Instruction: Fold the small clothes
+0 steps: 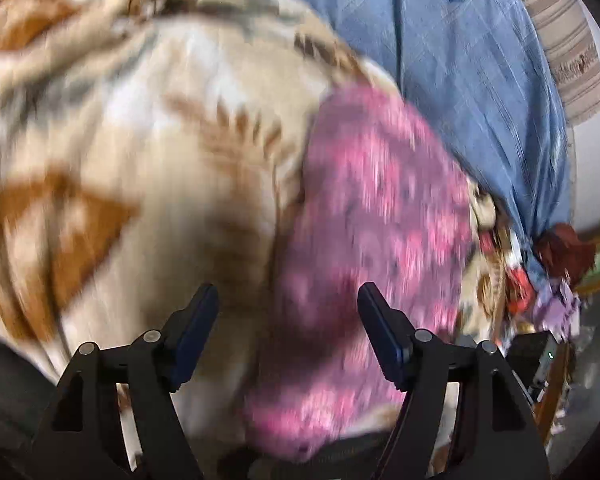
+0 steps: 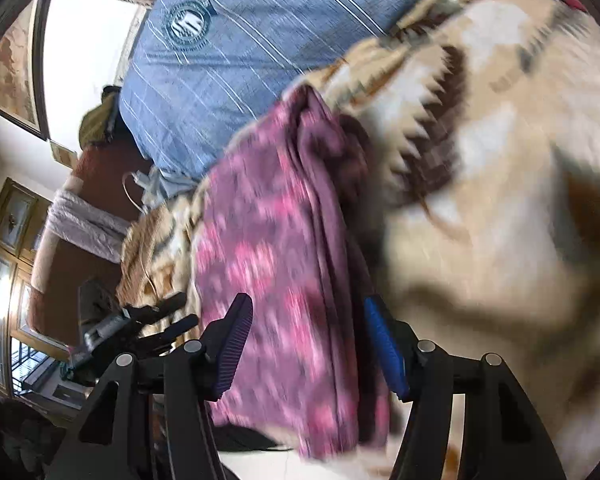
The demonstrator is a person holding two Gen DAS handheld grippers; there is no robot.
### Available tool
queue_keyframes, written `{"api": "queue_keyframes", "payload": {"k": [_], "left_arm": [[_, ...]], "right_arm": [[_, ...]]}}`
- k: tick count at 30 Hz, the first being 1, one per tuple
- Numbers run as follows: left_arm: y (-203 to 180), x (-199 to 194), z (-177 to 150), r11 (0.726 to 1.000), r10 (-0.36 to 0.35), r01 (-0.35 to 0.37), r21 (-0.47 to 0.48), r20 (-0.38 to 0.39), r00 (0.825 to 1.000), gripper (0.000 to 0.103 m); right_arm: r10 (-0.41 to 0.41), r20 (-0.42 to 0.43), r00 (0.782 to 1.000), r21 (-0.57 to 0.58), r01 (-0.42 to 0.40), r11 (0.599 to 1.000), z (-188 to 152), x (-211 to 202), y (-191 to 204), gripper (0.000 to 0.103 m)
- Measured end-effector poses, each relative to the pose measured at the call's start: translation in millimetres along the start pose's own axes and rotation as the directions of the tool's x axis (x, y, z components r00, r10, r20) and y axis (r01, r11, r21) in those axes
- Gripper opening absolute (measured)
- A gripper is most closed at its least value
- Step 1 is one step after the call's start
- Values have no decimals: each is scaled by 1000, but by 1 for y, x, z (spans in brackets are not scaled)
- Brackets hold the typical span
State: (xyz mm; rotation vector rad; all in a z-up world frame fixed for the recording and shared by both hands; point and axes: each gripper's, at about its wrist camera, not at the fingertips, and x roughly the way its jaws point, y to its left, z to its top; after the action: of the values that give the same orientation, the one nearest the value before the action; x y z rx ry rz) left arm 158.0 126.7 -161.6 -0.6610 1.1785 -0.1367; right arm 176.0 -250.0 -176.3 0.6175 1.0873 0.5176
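Observation:
A small pink and purple patterned garment lies on a beige blanket with brown and orange patterns; both are motion-blurred. My left gripper is open just above the garment's left edge, half over the blanket, with nothing pressed between its pads. In the right wrist view the garment lies folded lengthwise, with a doubled edge along its right side. My right gripper is open and straddles the garment's near end. Its pads stand apart from the cloth.
Blue striped bedding with a round crest lies beyond the garment, and a striped beige cloth lies behind that. A black pronged device sits left of the garment. A framed picture and a wooden cabinet stand at the left.

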Motion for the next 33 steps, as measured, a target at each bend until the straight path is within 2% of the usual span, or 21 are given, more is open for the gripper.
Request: {"api": "queue_keyframes", "payload": {"k": [2,3,5,6,7,9,12,15,17,20,22,24,26,28,29,31,33], "left_arm": [[4,9,-20,999,30,-29,21,-34,999,72],[7,13,-28,998,53,-52,25,-44,998,72],[12,13,-39,998,57,-56,18,-29,998,72],[11,9,-43,998,64,-63,22,-9,998,68],[10,7,-47,997,70,-70,30,0,998,64],[10,6,-52,998,49,-49,41,2,999,37],[12,10,-57,997,59,-59,45,7,998,31],[0,13,-60,986,120,-126,107,53,991,26],[-9,16,-61,974,165,-175,143,76,983,26],[-18,19,-68,958,212,-230,170,116,970,27],[-24,19,-72,944,243,-268,194,147,959,31],[-26,13,-75,942,252,-281,183,170,953,41],[-27,5,-79,940,254,-289,179,194,947,46],[-31,-7,-84,938,251,-293,186,222,942,52],[-31,-13,-86,937,251,-297,185,236,939,57],[-42,-30,-93,926,266,-329,189,293,918,61],[-53,-45,-97,909,285,-366,201,342,895,64]], "right_arm": [[-18,-14,1000,3,18,1000,-14,1,-4,60],[-27,-18,999,2,27,1000,-23,3,-7,55],[-43,-22,999,8,43,999,-30,5,-12,38],[-63,-20,998,12,63,998,-32,5,-14,24],[-73,-15,997,12,73,997,-34,4,-14,17],[-79,-11,997,-3,79,997,-34,2,-12,14],[-133,0,991,-27,133,991,-37,2,-6,9],[-225,18,974,-86,226,970,-42,7,4,9],[-256,17,967,-98,256,962,-46,12,5,8],[-268,27,963,-102,269,958,-48,14,7,8],[-276,26,961,-104,277,955,-49,14,8,10],[-284,28,959,-108,285,952,-51,6,11,20],[-299,41,953,-105,302,948,-57,-7,17,25],[-304,54,951,-113,308,945,-63,-22,27,42],[-306,70,949,-130,313,941,-67,-30,37,46],[-317,107,942,-172,332,928,-75,-47,56,57],[-316,139,938,-201,339,919,-81,-63,74,58]]}}
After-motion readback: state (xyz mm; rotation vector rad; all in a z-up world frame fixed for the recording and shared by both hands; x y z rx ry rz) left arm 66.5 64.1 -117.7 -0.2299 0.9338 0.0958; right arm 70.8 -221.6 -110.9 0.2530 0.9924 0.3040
